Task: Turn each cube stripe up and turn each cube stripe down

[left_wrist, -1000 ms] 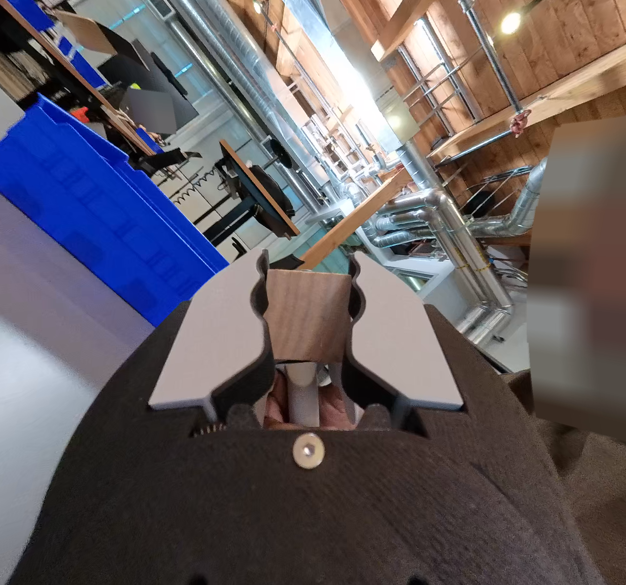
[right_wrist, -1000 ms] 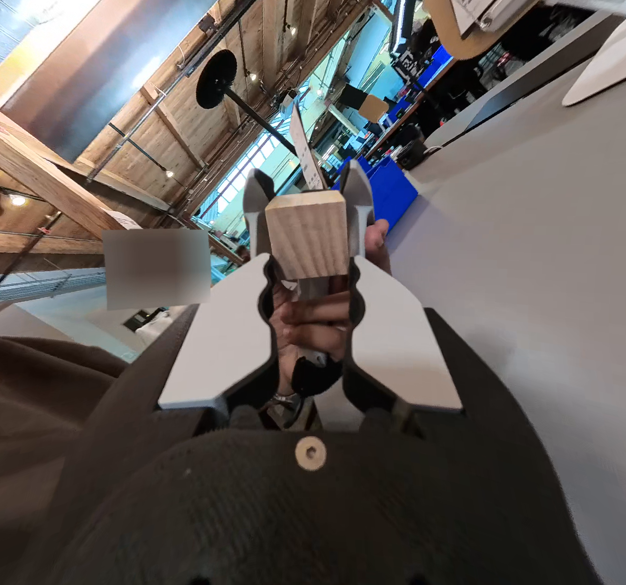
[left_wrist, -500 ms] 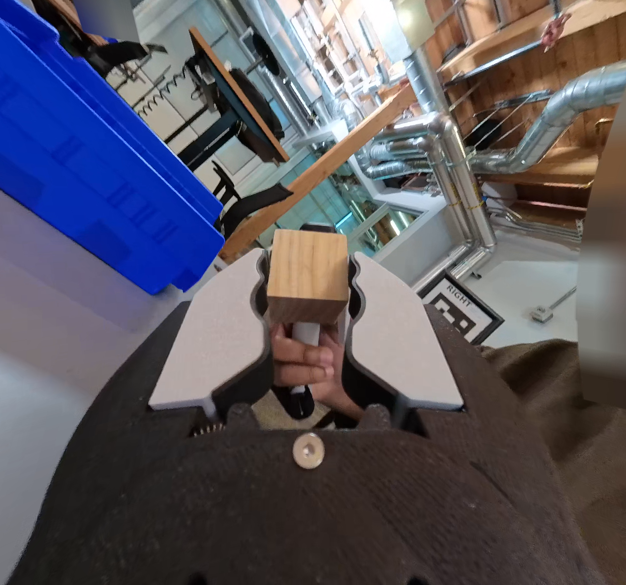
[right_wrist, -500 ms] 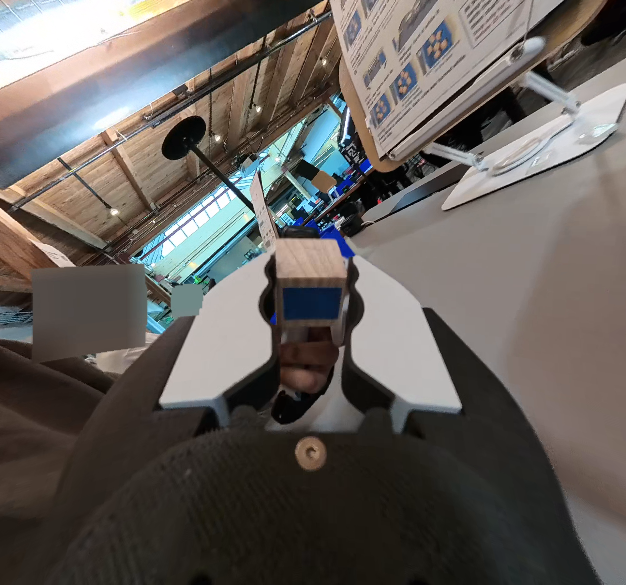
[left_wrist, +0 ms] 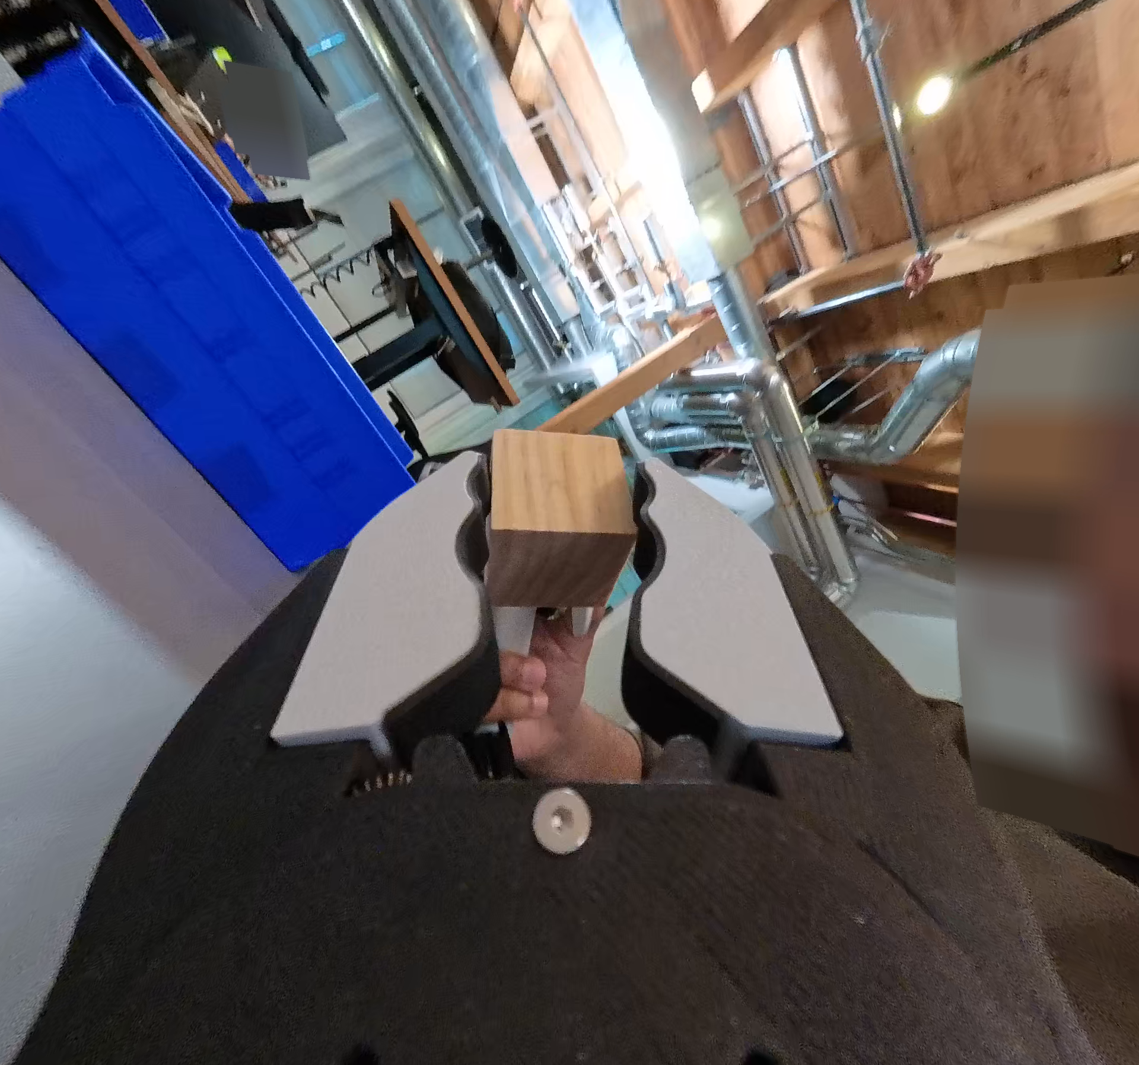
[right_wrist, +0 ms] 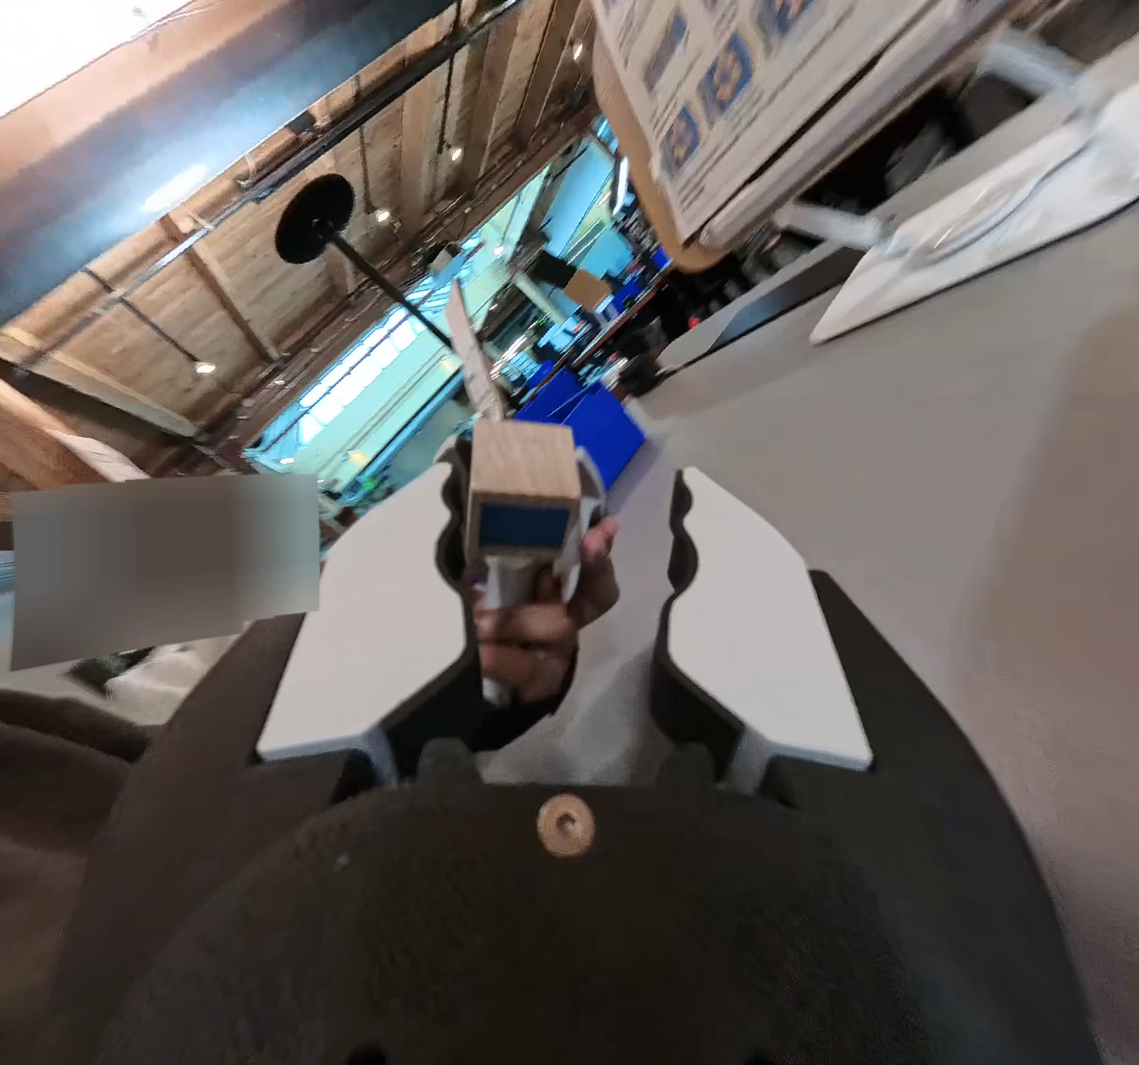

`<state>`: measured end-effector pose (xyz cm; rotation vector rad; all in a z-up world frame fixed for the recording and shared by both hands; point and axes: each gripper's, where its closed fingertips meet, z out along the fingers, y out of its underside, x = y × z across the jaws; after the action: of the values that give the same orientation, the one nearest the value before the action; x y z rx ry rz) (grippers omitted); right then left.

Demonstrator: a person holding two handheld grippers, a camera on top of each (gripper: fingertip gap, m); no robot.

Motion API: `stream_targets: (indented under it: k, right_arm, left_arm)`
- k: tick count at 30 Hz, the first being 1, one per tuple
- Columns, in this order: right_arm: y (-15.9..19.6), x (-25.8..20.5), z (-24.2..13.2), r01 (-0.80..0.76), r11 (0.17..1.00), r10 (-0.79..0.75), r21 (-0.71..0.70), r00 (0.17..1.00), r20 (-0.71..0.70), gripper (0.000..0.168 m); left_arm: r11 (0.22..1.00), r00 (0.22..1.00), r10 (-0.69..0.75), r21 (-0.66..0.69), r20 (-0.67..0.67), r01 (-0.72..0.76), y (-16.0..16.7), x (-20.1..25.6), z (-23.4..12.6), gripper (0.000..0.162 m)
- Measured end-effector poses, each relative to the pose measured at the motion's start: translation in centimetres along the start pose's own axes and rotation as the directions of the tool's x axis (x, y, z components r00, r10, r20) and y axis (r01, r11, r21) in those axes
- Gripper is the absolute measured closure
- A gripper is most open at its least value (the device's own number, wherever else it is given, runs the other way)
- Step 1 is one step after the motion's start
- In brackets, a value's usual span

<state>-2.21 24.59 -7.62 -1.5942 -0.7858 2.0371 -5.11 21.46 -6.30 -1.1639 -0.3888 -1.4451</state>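
Grip has just changed over: the right gripper (right_wrist: 565, 471), clamped on the wooden cube (right_wrist: 524, 468) half a second ago, now stands spread wide, while the left gripper (left_wrist: 561, 461) stays pinched on it between its tips. From the right gripper the cube sits just ahead, nearer its left finger, with the blue stripe (right_wrist: 524, 527) facing back. The handover looks done, so the left can likely turn it alone. Farther off, up to the right, a printed sheet (right_wrist: 739, 49) is too blurred to read.
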Motion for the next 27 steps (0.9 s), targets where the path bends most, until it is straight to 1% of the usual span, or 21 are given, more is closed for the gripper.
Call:
stream_targets:
  k: [2,3,6,7,8,9,11,16,19,21,23,25,27]
  right_arm:
    - [1.9,-0.8,1.4,-0.084,0.995,0.087,-0.062,0.995,0.056,0.101]
    - [2.8,-1.3,2.1,-0.101,0.990,0.108,-0.093,0.991,0.074,0.101]
    - [5.6,-2.4,3.7,-0.077,0.978,0.097,-0.195,0.991,0.096,0.102]
    - [6.2,-2.7,4.1,-0.061,0.973,0.084,-0.221,0.992,0.099,0.107]
    - [6.5,-2.9,4.3,-0.044,0.973,0.071,-0.228,0.992,0.109,0.117]
    - [6.4,-3.3,4.5,-0.030,0.975,0.060,-0.222,0.990,0.129,0.124]
    - [5.8,-3.7,4.6,-0.014,0.980,0.045,-0.200,0.987,0.153,0.124]
    - [4.4,-4.3,4.8,0.011,0.986,0.023,-0.164,0.978,0.206,0.125]
    - [4.1,-4.6,4.9,0.069,0.983,-0.033,-0.168,0.977,0.211,0.126]
    - [2.8,-5.1,4.8,0.105,0.985,-0.074,-0.139,0.974,0.215,0.125]
    - [0.3,-5.2,4.5,0.129,0.987,-0.110,-0.094,0.975,0.191,0.126]
    - [-3.3,-4.6,3.9,0.209,0.977,-0.203,-0.038,0.971,0.126,0.126]
    - [-8.0,-3.1,2.6,0.321,0.947,-0.321,0.009,0.947,0.004,0.126]
  left_arm:
    - [0.999,1.000,0.022,0.034,0.010,-0.022,-0.8,0.2,-1.0,0.118]
    - [0.998,0.999,0.034,0.044,0.014,-0.035,-1.0,0.4,-1.3,0.118]
    - [0.997,0.999,0.053,0.063,0.010,-0.054,-1.0,1.1,-2.0,0.118]
    - [0.996,0.998,0.059,0.065,0.013,-0.060,-0.9,1.2,-2.2,0.118]
    - [0.996,0.998,0.066,0.064,0.018,-0.067,-0.7,1.3,-2.3,0.118]
    - [0.995,0.997,0.073,0.065,0.029,-0.074,-0.5,1.3,-2.5,0.117]
    - [0.993,0.997,0.076,0.086,0.028,-0.078,-0.5,1.5,-2.9,0.117]
    - [0.993,0.996,0.084,0.081,0.037,-0.087,0.1,1.7,-3.3,0.118]
    - [0.992,0.994,0.096,0.080,0.055,-0.101,0.3,1.7,-3.6,0.119]
    - [0.989,0.992,0.119,0.086,0.052,-0.123,0.2,2.0,-3.8,0.119]
    - [0.985,0.990,0.134,0.105,0.050,-0.139,-0.1,2.4,-4.1,0.115]
    - [0.982,0.989,0.136,0.121,0.060,-0.142,-0.4,2.4,-4.4,0.114]
    - [0.983,0.991,0.119,0.131,0.052,-0.125,-0.5,2.4,-4.5,0.114]
